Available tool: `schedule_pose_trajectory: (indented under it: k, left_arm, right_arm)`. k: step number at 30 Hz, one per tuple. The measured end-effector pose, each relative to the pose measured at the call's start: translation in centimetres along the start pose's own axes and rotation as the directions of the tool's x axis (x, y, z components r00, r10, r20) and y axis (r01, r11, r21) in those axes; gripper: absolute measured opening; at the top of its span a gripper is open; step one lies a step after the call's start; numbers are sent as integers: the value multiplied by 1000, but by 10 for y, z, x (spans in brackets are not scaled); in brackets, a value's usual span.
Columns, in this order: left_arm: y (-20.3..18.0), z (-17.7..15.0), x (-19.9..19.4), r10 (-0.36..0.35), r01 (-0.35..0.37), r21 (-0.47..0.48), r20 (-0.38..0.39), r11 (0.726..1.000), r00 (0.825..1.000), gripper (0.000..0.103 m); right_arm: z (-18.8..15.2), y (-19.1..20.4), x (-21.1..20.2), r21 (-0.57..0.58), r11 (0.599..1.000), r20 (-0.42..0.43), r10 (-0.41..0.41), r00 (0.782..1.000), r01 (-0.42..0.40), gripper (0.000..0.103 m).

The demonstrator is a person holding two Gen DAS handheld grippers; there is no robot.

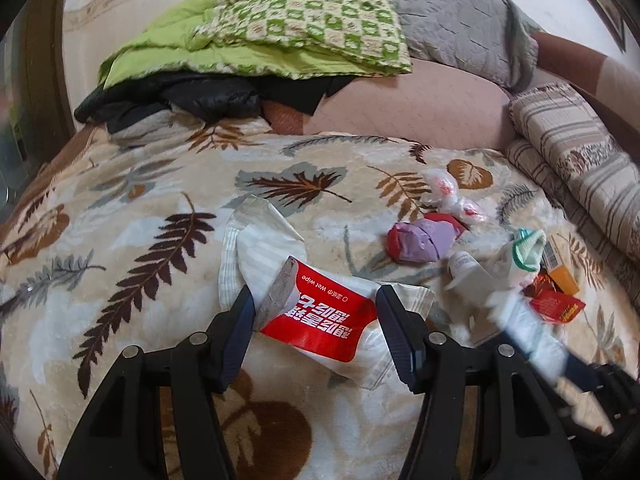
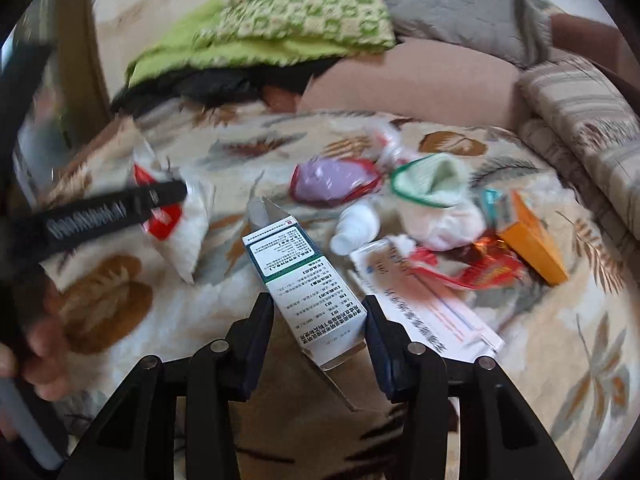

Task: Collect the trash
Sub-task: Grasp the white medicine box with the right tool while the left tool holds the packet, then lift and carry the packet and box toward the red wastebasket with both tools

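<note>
I had the left claw [image 1: 316, 312] pinching the wet-wipe packet [image 1: 320, 320] and the right claw [image 2: 320, 328] clamped on the medicine box [image 2: 304, 284] above the bed blanket [image 1: 140, 200]; next, probably carry both to a bin.

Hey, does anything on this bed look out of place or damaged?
Yes. Litter is strewn over the leaf-print blanket: a crumpled red wrapper, a white bottle on its side, and a medicine box with its end flap torn open.
</note>
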State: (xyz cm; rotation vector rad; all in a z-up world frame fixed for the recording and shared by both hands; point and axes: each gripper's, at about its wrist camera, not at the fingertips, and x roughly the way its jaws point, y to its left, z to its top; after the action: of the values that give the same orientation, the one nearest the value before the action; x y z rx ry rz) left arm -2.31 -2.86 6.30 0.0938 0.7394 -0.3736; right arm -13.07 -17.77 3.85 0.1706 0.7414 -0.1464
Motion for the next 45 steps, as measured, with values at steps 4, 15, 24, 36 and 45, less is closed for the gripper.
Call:
schedule_pose_trajectory:
  k: [4, 15, 24, 36, 45]
  left_arm:
    - [-17, -5, -5, -3, 1, 57, 25, 998, 1000, 60]
    - [-46, -13, -19, -11, -3, 161, 91, 987, 996, 60]
    - [-49, -13, -19, -16, 0, 166, 93, 986, 996, 60]
    - [-49, -13, -19, -15, -1, 168, 94, 986, 995, 60]
    - [-53, -16, -26, -35, 17, 176, 101, 984, 994, 60]
  right_arm:
    - [-3, -19, -24, 118, 993, 64, -7, 998, 0, 49]
    - [-3, -38, -44, 199, 979, 125, -70, 990, 44, 49]
    - [-4, -34, -42, 188, 981, 124, -72, 990, 47, 49]
    - [-3, -37, -45, 205, 977, 131, -81, 988, 53, 49]
    - [-3, -38, -55, 224, 971, 140, -114, 984, 80, 49]
